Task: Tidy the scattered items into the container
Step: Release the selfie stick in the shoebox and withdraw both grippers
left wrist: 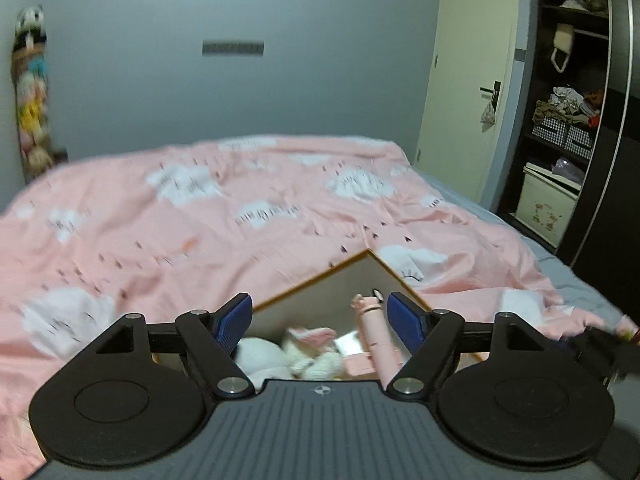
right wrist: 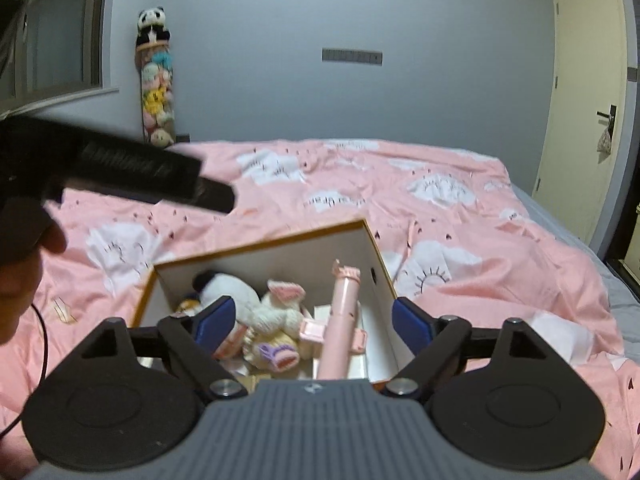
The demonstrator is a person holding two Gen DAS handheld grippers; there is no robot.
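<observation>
An open box with a white inside and an orange rim [left wrist: 320, 276] [right wrist: 260, 244] lies on the bed. It holds a pink stick-shaped item [left wrist: 376, 336] [right wrist: 342, 312], a white plush toy [left wrist: 260, 354] [right wrist: 232, 286], a knitted cream-and-pink toy [left wrist: 316, 356] [right wrist: 276, 312] and a small purple piece [right wrist: 276, 354]. My left gripper [left wrist: 320, 308] hovers over the box's near side, open, with nothing between its blue pads. My right gripper [right wrist: 312, 312] is also open and empty above the box. The left gripper's dark, blurred body [right wrist: 140, 172] crosses the upper left of the right wrist view.
A pink duvet with white clouds [left wrist: 200, 220] [right wrist: 460, 208] covers the bed around the box. A cream door [left wrist: 468, 80] and open wardrobe shelves [left wrist: 568, 120] stand at the right. A tall column of plush toys [right wrist: 156, 80] fills the far left corner beside a window [right wrist: 56, 32].
</observation>
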